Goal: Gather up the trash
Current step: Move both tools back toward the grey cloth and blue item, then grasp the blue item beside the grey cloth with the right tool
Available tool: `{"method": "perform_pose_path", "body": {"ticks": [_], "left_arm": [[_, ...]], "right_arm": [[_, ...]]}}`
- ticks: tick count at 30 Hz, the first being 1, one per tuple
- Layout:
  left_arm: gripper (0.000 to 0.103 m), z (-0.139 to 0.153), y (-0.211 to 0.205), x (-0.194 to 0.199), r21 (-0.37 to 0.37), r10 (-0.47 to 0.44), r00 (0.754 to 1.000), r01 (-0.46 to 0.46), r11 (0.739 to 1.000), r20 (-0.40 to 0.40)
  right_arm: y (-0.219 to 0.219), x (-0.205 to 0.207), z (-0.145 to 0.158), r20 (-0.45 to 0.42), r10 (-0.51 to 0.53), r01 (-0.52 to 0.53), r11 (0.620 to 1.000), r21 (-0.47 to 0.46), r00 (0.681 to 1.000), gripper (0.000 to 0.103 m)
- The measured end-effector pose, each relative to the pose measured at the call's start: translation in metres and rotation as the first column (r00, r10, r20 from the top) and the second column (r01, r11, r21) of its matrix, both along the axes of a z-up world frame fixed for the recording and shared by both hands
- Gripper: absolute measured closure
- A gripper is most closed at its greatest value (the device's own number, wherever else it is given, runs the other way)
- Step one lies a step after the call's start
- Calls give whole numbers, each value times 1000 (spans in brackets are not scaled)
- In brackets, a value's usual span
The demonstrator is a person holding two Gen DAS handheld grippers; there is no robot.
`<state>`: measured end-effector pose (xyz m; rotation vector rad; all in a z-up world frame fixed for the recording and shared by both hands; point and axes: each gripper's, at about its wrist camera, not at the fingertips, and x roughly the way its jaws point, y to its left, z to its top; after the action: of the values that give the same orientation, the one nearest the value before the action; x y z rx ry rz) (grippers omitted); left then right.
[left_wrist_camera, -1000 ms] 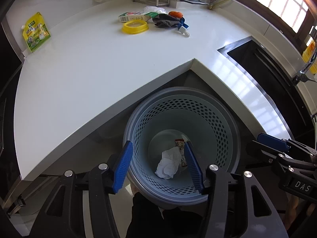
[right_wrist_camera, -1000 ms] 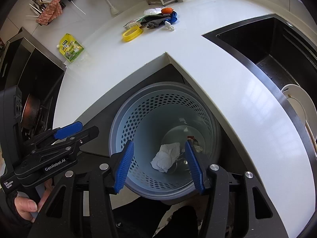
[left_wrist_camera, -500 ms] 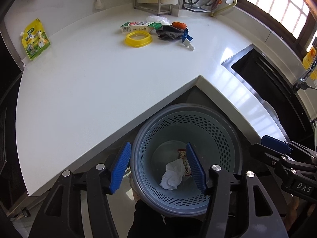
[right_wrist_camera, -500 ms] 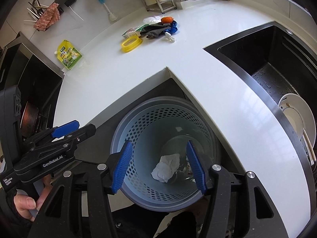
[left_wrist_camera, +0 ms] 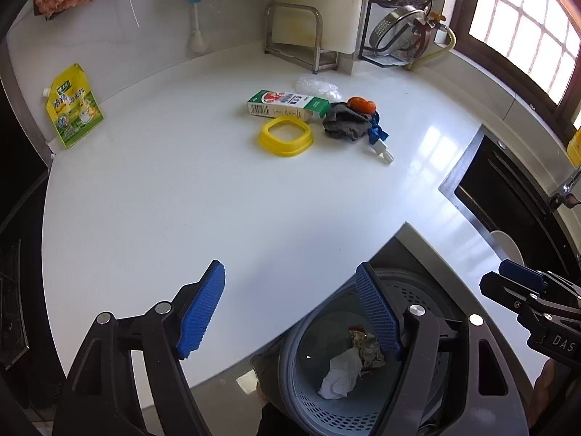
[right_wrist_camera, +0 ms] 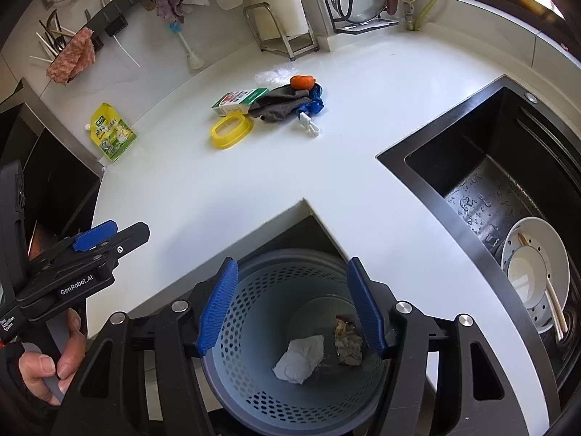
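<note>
White counter (left_wrist_camera: 218, 200) now fills more of both views than a second ago. Left gripper (left_wrist_camera: 290, 312) and right gripper (right_wrist_camera: 290, 309) have just been opening, jaws apart and empty. Tissue (right_wrist_camera: 299, 359) and wrapper (right_wrist_camera: 346, 341) lie in the bin (right_wrist_camera: 254, 327), near; carton (left_wrist_camera: 287, 103) far.

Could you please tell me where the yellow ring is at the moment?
The yellow ring lies flat on the white countertop toward the back wall, just in front of the green and white carton and left of the grey cloth.
</note>
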<state>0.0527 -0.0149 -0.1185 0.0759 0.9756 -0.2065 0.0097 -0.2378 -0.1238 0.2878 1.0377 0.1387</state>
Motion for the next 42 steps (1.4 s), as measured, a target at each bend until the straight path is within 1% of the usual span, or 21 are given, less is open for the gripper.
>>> {"method": "perform_pose_path", "body": {"ticks": [3,10,16,25,33,38,42], "left_arm": [[28,-1,2,20,4,3,1000,-3,1000,16],[27,-15,8,70,-11,12,1000,-12,1000,0],[27,-27,2,110,-15,-7,1000,7,1000,6],[27,-50,-7,161,-26,-24,1000,24,999,5],[27,-62,-10,184,-44,-44,999,44,998,7],[27,-71,-10,189,-44,-51,999,50,998,-1],[27,-73,-8,192,-53,-53,999,53,997,-2]], "right_arm": [[0,19,-1,8,-16,16,1000,-7,1000,42],[-2,67,-10,17,-56,56,998,-14,998,42],[-3,109,-20,30,-91,91,996,-21,995,42],[-4,164,-45,33,-116,117,993,-28,993,42],[-1,198,-65,33,-128,129,990,-53,991,42],[1,212,-71,37,-137,140,984,-112,990,42],[3,219,-73,46,-135,140,981,-134,990,42]]}}
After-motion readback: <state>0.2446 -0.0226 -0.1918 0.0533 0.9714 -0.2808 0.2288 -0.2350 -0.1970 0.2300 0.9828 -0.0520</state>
